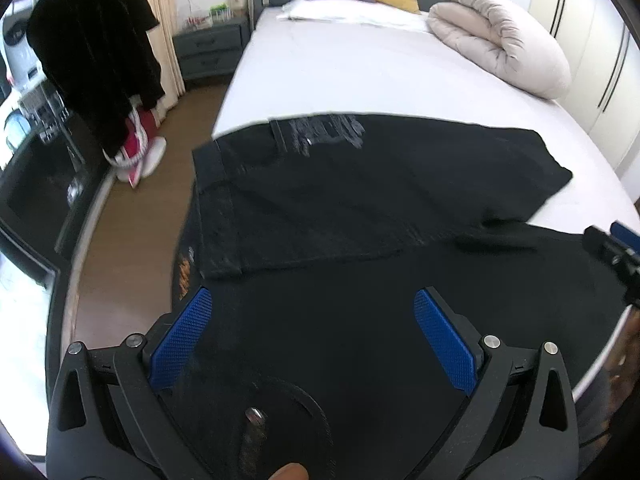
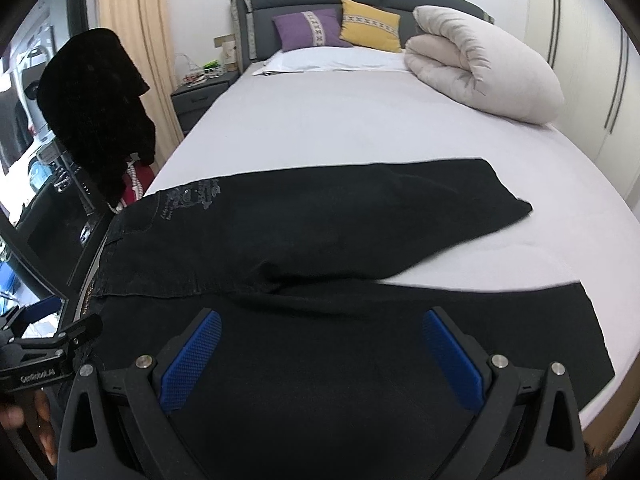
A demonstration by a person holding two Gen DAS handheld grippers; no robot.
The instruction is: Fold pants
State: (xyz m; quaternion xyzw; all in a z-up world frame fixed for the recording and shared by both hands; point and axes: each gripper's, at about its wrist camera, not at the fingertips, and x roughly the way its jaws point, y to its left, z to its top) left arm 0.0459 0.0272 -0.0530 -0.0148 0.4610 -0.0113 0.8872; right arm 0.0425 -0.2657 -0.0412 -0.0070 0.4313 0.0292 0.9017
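Note:
Black pants (image 1: 360, 200) (image 2: 320, 232) lie spread across the foot of a white bed (image 1: 360, 76) (image 2: 340, 120), waistband at the left edge, both legs running right. The far leg ends near the bed's right side; the near leg lies under both grippers. My left gripper (image 1: 314, 320) hovers open over the near leg close to the waist, blue pads wide apart, nothing between them. My right gripper (image 2: 320, 344) is open too, above the near leg further right. Each gripper shows at the other view's edge: the right gripper (image 1: 616, 248) and the left gripper (image 2: 52, 344).
A rolled beige duvet (image 1: 500, 36) (image 2: 484, 64) sits at the bed's far right, with purple and yellow cushions (image 2: 340, 28) by the headboard. Left of the bed are wooden floor (image 1: 132, 216), a nightstand (image 1: 208, 52), hanging dark clothing (image 1: 96, 48) and a glass-fronted cabinet. Wardrobe doors stand at right.

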